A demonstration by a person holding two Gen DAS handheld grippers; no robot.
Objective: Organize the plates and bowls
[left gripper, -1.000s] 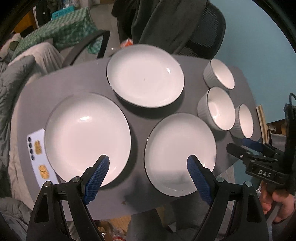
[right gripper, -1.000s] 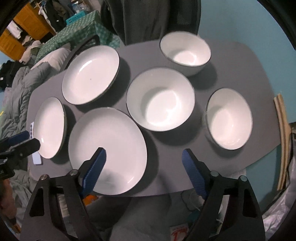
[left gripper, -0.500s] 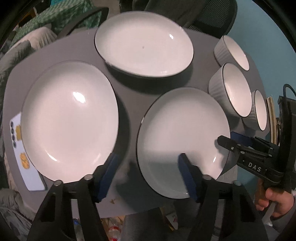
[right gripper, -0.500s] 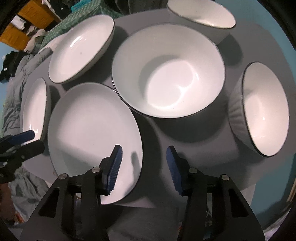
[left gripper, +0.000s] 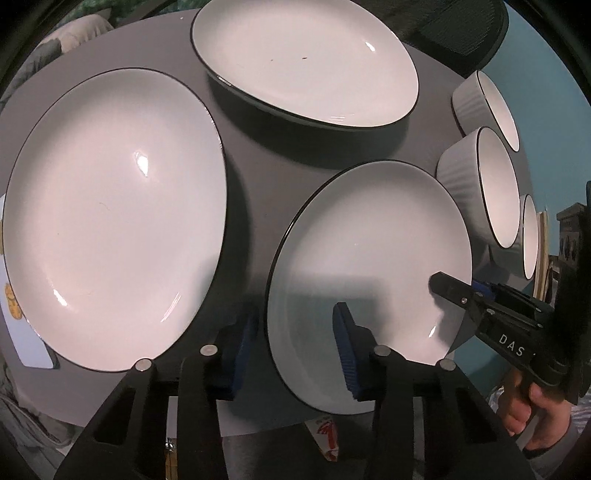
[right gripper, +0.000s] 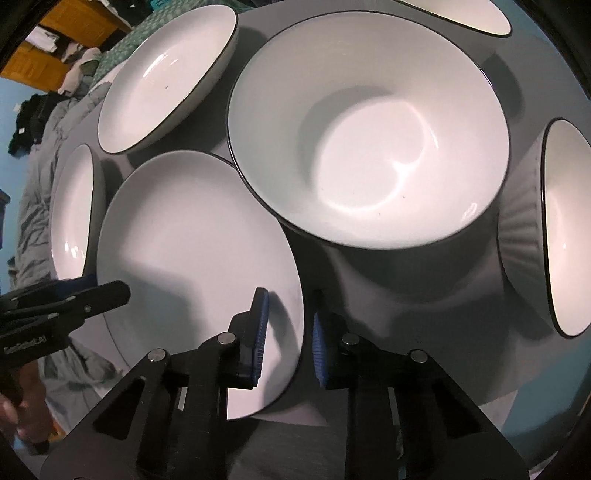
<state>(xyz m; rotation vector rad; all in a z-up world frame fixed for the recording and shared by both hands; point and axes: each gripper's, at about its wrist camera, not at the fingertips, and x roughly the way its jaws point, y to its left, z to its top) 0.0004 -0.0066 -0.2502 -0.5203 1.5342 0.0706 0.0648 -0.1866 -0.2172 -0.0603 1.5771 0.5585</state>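
Three white plates with dark rims lie on the grey table (left gripper: 243, 173): a large one (left gripper: 110, 221) at left, a deep one (left gripper: 306, 62) at the back, a near one (left gripper: 369, 258) at the front right. Three white ribbed bowls (left gripper: 491, 184) stand to the right. My left gripper (left gripper: 293, 347) straddles the near plate's left rim, its jaws narrowed but apart. My right gripper (right gripper: 286, 328) straddles the same plate's (right gripper: 192, 251) right rim, its jaws a small gap apart. It also shows in the left wrist view (left gripper: 465, 291). A big bowl (right gripper: 369, 133) sits just beyond.
A phone (left gripper: 22, 332) lies at the table's left edge beside the large plate. A dark office chair (left gripper: 461, 26) stands behind the table. A bowl (right gripper: 554, 240) stands at the right and the deep plate (right gripper: 166, 74) at the back left in the right wrist view.
Both grippers have moved down and forward to the near plate's rim. Both pairs of jaws have narrowed from wide open, one on each side of the plate.
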